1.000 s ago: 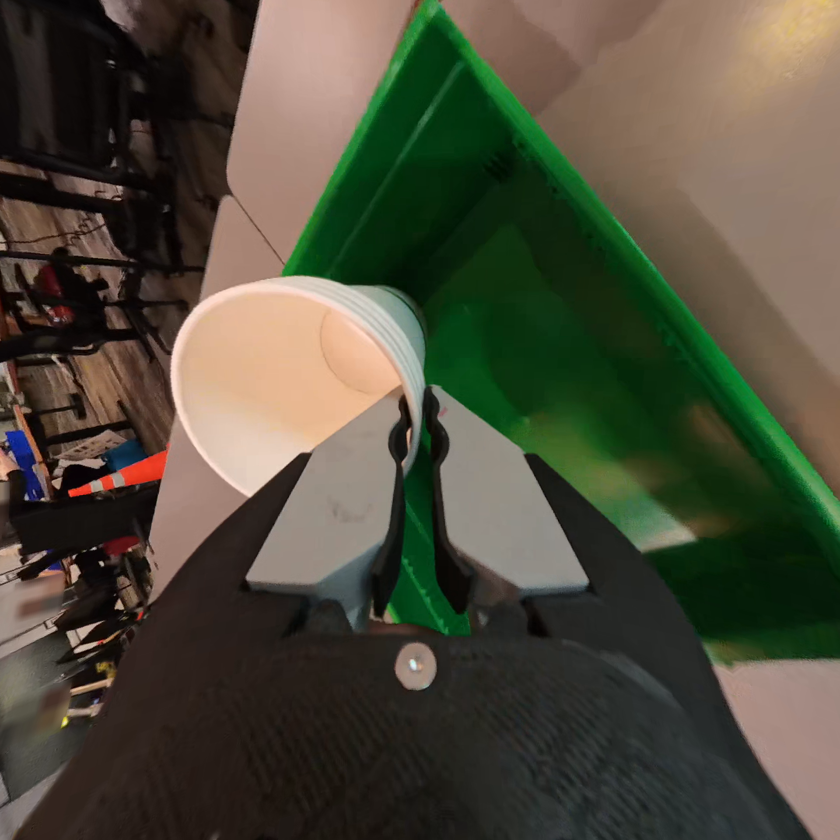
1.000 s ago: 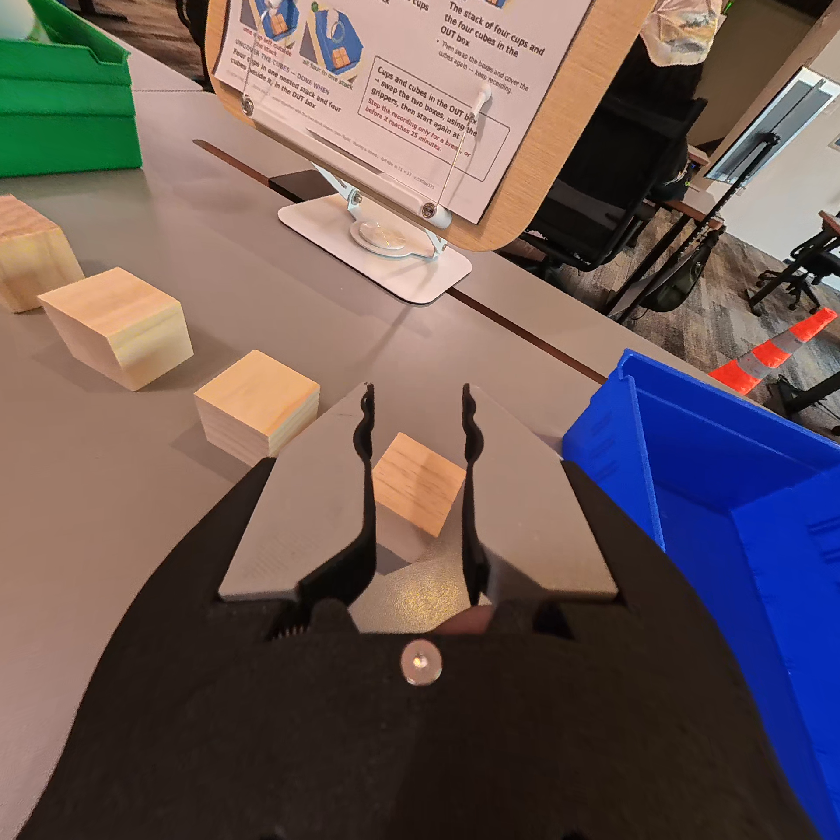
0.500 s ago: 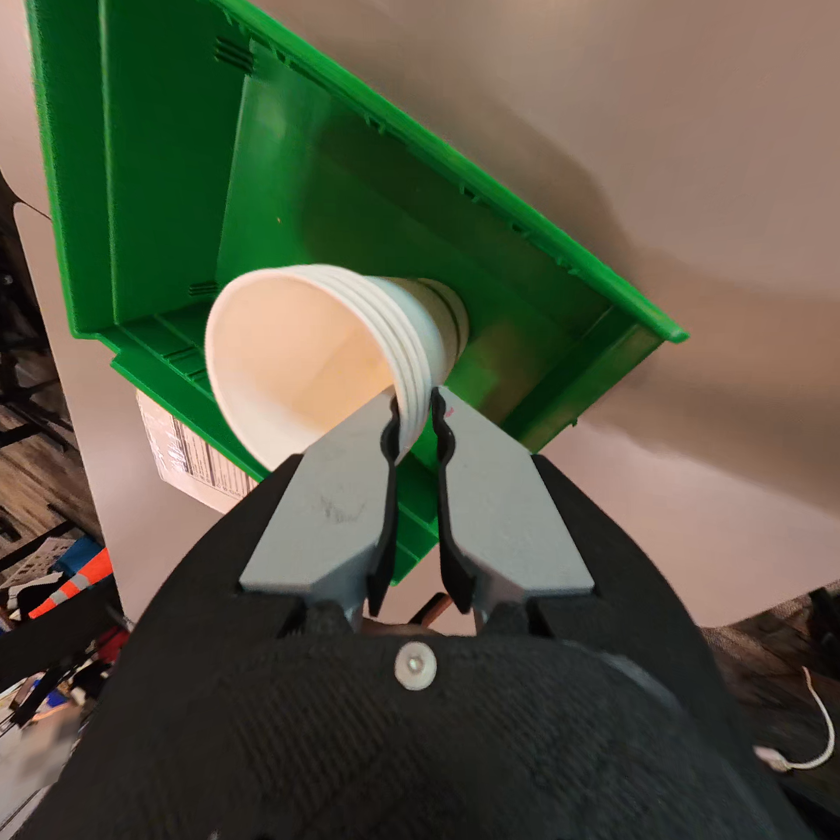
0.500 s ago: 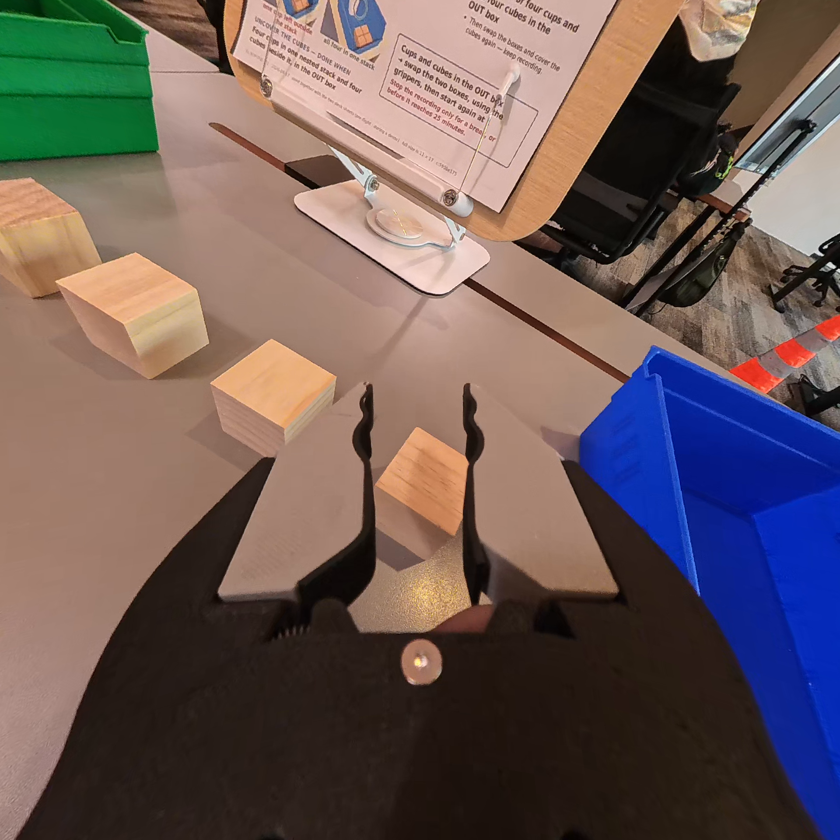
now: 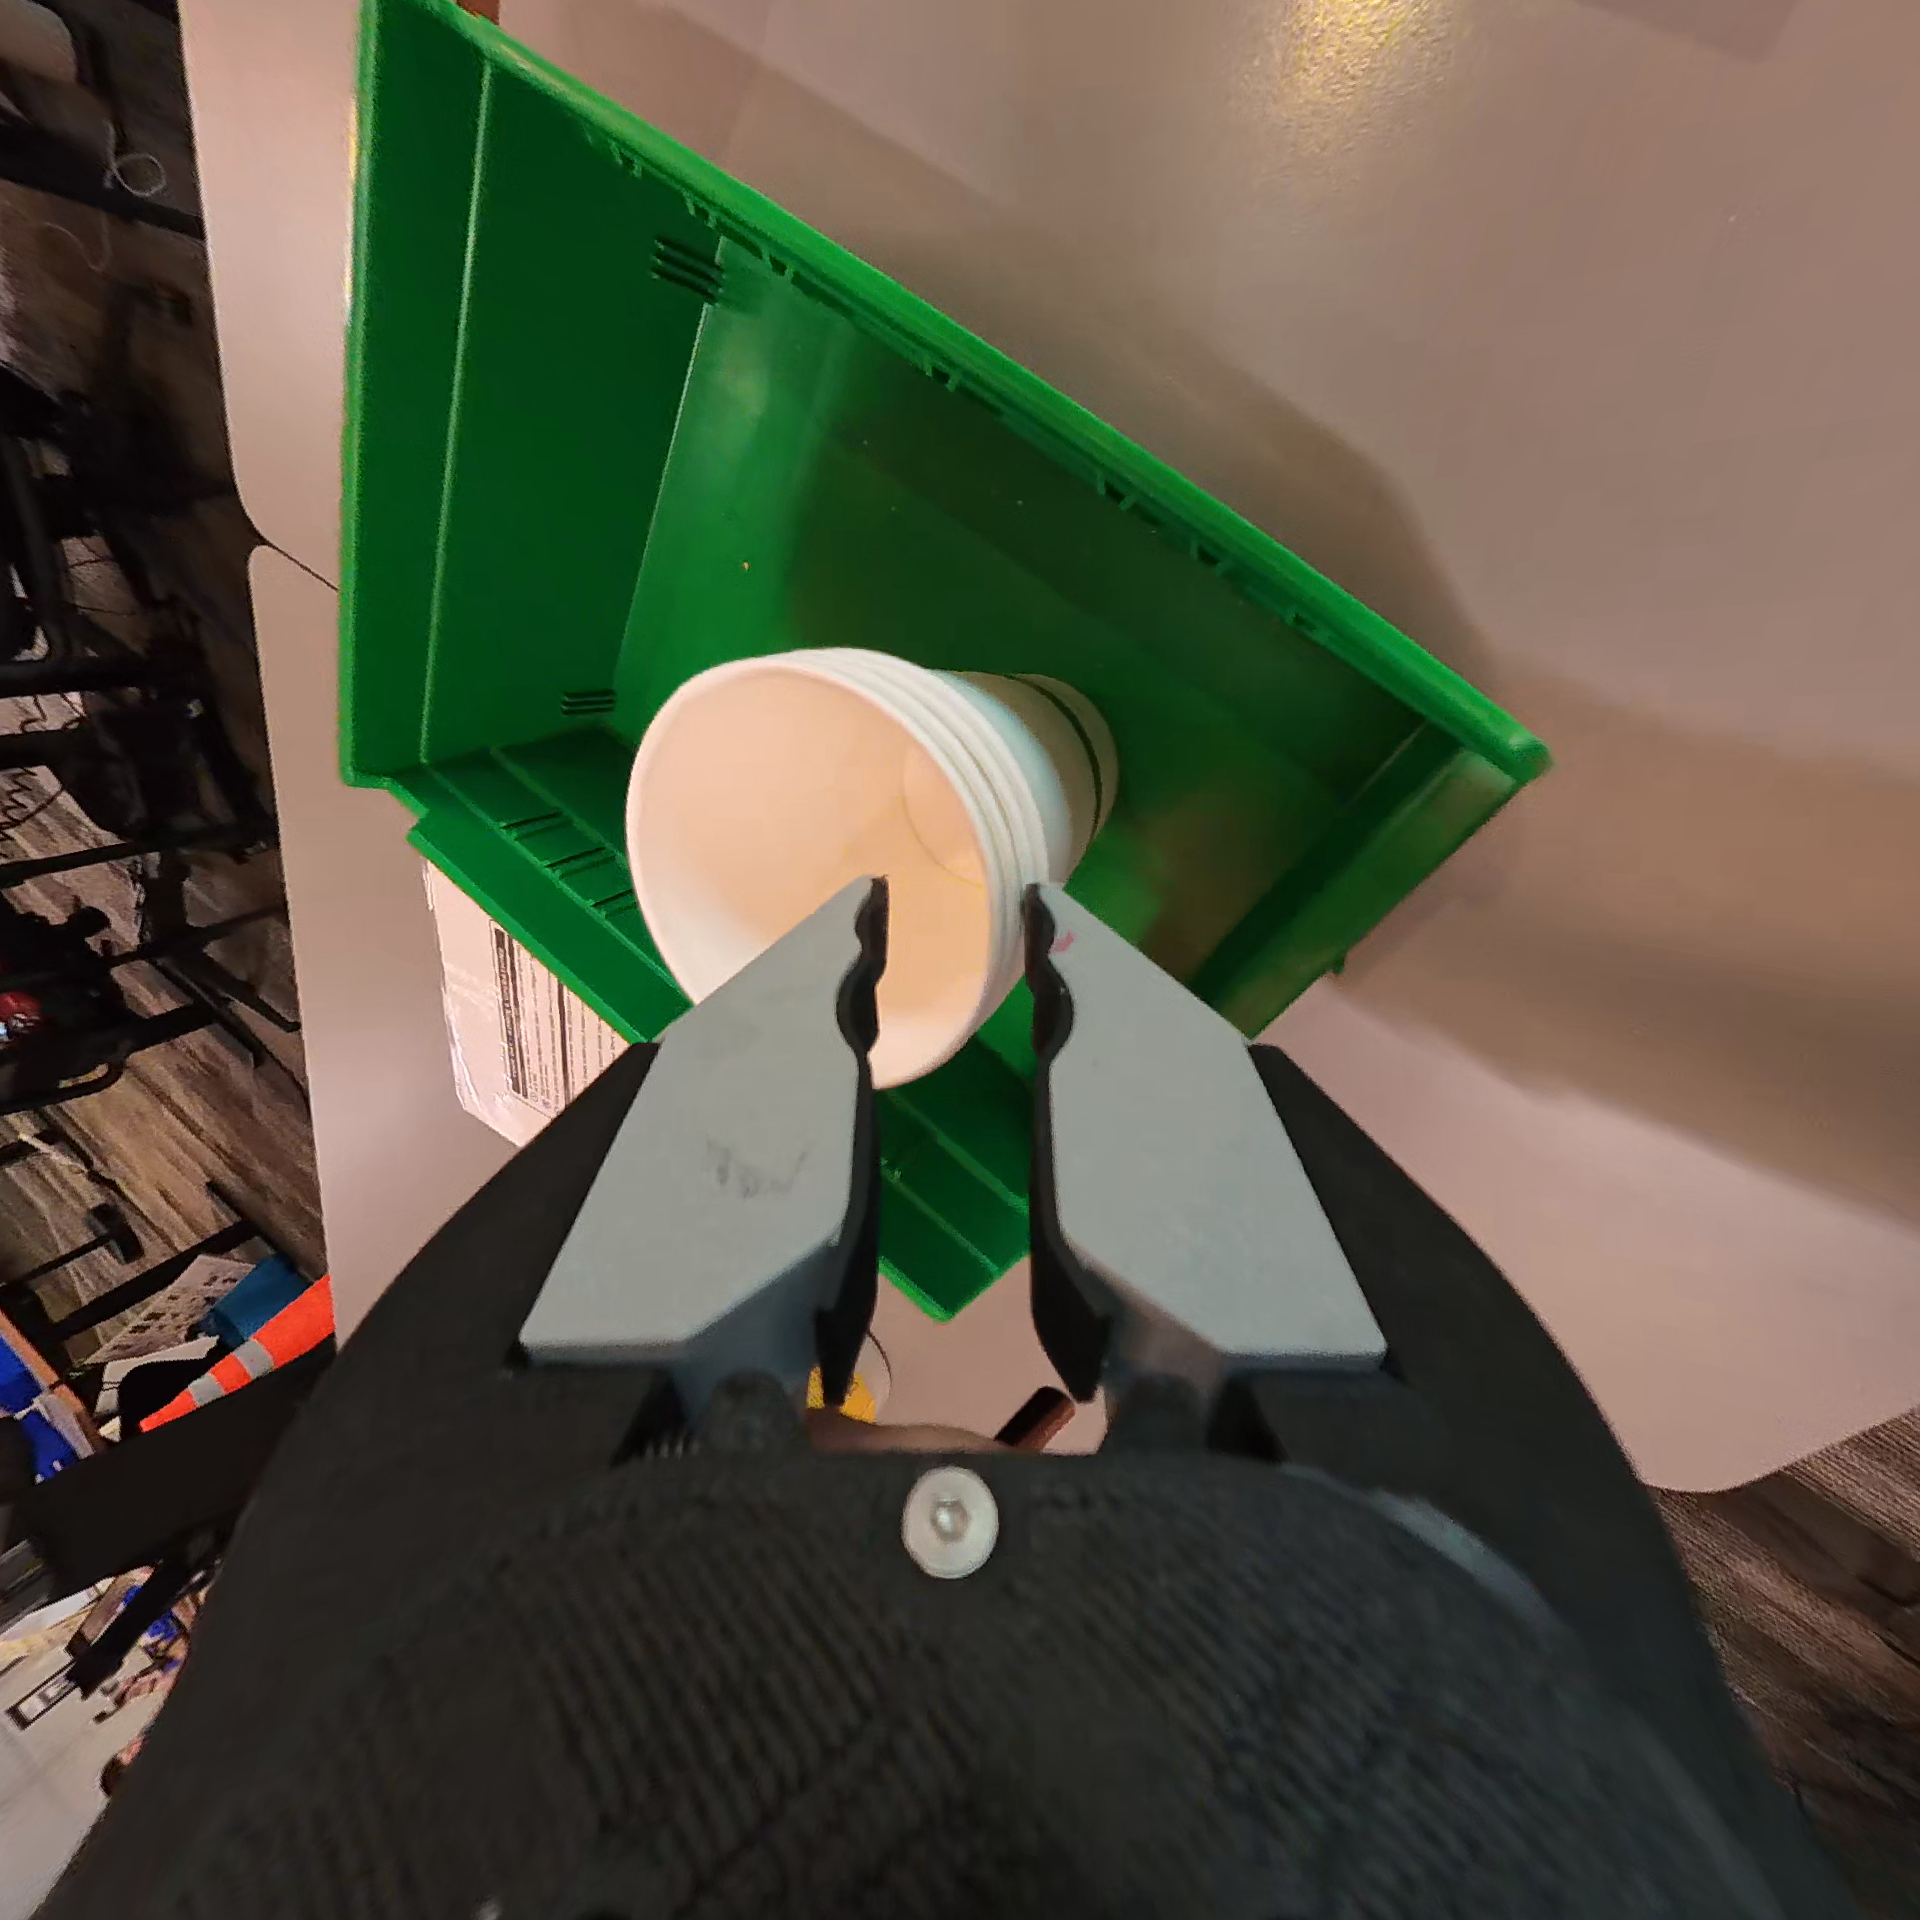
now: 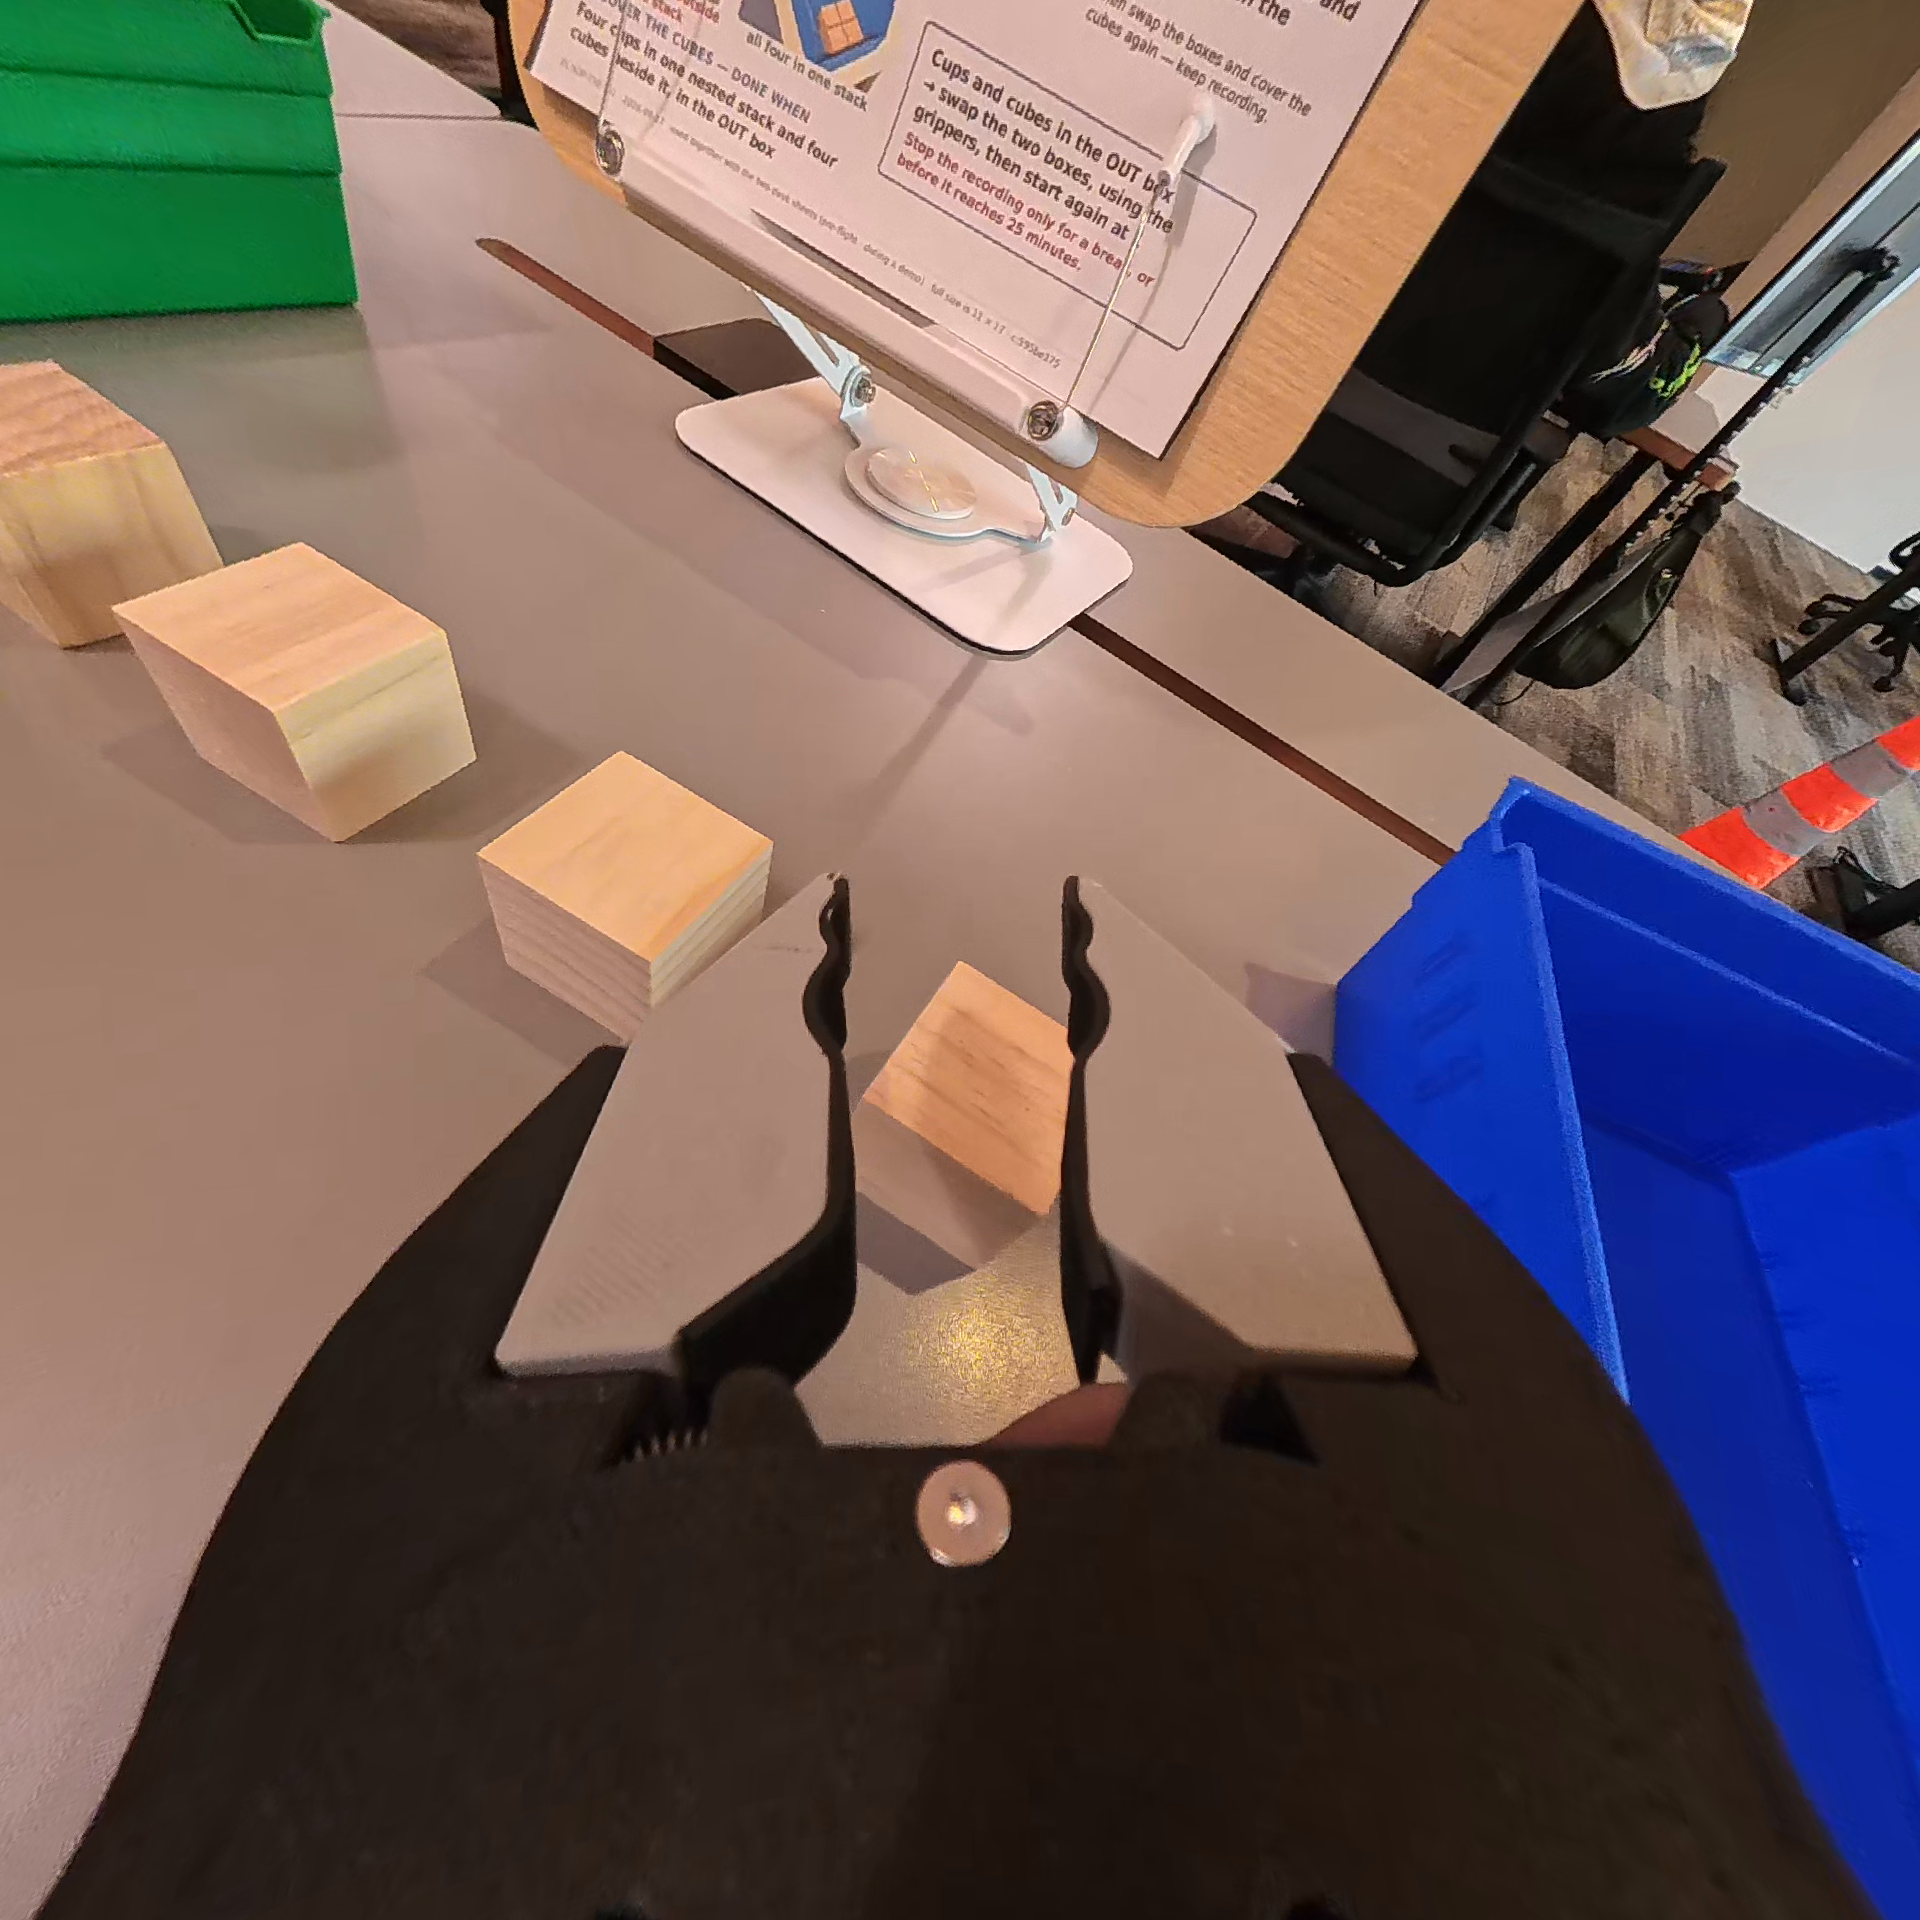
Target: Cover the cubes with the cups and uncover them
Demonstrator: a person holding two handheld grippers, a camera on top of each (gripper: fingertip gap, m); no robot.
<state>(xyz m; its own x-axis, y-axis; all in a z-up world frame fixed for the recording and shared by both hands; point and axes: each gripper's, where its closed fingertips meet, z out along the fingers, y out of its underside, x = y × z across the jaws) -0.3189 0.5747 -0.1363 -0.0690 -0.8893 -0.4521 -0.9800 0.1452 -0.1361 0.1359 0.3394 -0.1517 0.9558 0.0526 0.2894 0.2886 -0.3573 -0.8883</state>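
Note:
A nested stack of white paper cups (image 5: pixel 790 810) stands tilted in the green bin (image 5: pixel 1143 436). My left gripper (image 5: pixel 951 894) is open. One finger (image 5: pixel 769 1039) reaches inside the stack's rim and the other is outside, with a gap on both sides of the rim wall. In the right wrist view, my right gripper (image 6: pixel 951 894) is open low over the grey table (image 6: pixel 312 1143). A wooden cube (image 6: pixel 977 1081) sits on the table between its fingers, clear of the left pad. Three more wooden cubes (image 6: pixel 623 873) (image 6: pixel 301 675) (image 6: pixel 73 488) stand in a row to the left.
A blue bin (image 6: pixel 1662 1091) stands close to the right of my right gripper. A sign board on a white stand (image 6: pixel 935 499) is at the back, and the green bin (image 6: pixel 166 208) is at the far left. A white label (image 5: pixel 520 1008) lies beside the green bin near the table's edge.
My left gripper carried the cup stack by its rim over and down into the green bin, then opened and let go of the rim. My right gripper barely moved.

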